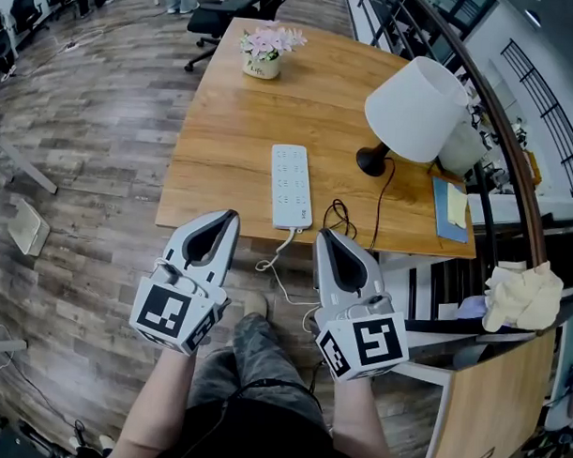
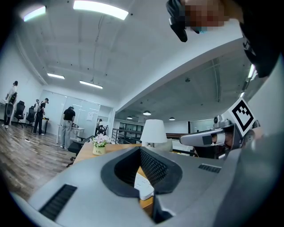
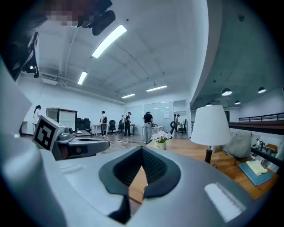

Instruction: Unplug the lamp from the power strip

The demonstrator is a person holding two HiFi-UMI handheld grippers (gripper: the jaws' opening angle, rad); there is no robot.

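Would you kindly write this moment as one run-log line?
left gripper: shut, empty | right gripper: shut, empty | power strip: untouched | lamp: upright

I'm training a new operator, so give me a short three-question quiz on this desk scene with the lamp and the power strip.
1. True or false: the left claw grips the strip.
2. What stands at the far end of the table? A) flowers B) a laptop C) a mug
3. In the head view, on which side of the strip is the lamp?

Key
1. False: it is shut and empty.
2. A
3. The right side.
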